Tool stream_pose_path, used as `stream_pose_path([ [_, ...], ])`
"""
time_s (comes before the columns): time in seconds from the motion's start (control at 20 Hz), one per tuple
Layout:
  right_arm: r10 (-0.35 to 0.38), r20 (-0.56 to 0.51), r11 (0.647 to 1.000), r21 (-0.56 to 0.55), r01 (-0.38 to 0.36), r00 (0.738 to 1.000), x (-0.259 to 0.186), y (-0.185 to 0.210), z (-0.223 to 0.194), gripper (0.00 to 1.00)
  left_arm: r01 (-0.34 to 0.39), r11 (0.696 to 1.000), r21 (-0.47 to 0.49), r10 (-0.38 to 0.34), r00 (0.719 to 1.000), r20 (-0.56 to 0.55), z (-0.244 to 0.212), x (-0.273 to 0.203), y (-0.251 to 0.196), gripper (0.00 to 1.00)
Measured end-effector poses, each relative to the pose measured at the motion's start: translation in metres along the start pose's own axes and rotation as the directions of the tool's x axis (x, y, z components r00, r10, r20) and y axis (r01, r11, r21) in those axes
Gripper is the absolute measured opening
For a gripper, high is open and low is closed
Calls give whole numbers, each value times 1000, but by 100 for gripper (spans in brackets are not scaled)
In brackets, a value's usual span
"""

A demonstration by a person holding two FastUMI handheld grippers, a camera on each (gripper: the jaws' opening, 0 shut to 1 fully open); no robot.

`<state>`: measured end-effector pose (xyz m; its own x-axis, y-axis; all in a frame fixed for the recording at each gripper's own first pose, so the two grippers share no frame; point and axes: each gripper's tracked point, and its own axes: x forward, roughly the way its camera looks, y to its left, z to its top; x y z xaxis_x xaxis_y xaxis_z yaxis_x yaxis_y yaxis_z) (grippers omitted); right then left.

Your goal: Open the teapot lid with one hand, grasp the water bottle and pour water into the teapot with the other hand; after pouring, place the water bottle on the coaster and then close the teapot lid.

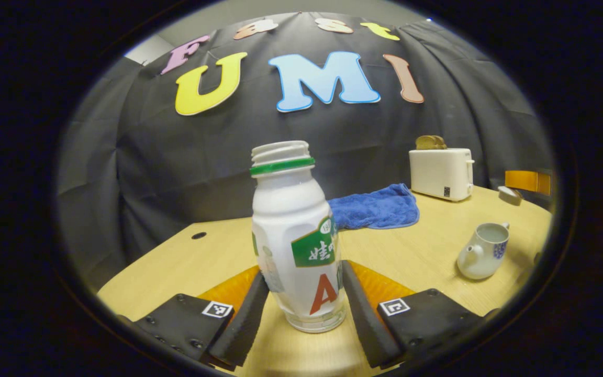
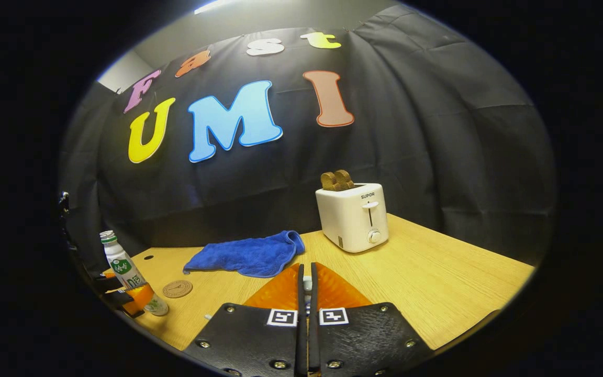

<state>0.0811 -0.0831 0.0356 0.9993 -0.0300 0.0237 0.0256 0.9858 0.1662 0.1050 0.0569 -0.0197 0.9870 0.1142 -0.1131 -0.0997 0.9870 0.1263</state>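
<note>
The white water bottle [image 1: 293, 230], uncapped with a green neck ring, stands upright between the fingers of my left gripper [image 1: 304, 275], which press on both its sides; its base is at table level. The white teapot [image 1: 482, 251] sits lidless on the table to the right. Beyond it the right gripper [image 1: 529, 181] holds the pale lid [image 1: 510, 194]. In the right gripper view my right gripper [image 2: 307, 272] is shut, with a white sliver of the lid [image 2: 307, 286] between its fingers. Far left there are the bottle [image 2: 123, 269] and the round brown coaster [image 2: 177, 288].
A blue towel [image 1: 375, 207] lies at the back of the wooden table [image 1: 416, 256], also seen as the towel [image 2: 249, 254]. A white toaster [image 2: 354, 214] with bread stands at the back right, also seen as the toaster [image 1: 442, 173].
</note>
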Motion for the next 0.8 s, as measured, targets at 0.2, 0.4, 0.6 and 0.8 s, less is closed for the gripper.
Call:
stream_pose_path([
  [0.2, -5, -1, 1000, 10, 5, 1000, 2, -4, -1, 1, -27, 997, 66, 27, 1000, 11, 3, -2, -3, 90],
  [0.4, -8, 2, 1000, 24, 8, 1000, 2, -6, 1, 1, -76, 970, 232, 65, 996, 56, 11, -7, -7, 89],
  [0.6, -13, 3, 999, 31, 13, 1000, 2, -9, 1, 1, -97, 906, 411, 72, 994, 78, 9, -10, -19, 89],
  [0.8, -21, 3, 999, 23, 21, 1000, 3, -11, 1, 1, -135, 836, 532, 84, 989, 118, 21, -16, -25, 89],
])
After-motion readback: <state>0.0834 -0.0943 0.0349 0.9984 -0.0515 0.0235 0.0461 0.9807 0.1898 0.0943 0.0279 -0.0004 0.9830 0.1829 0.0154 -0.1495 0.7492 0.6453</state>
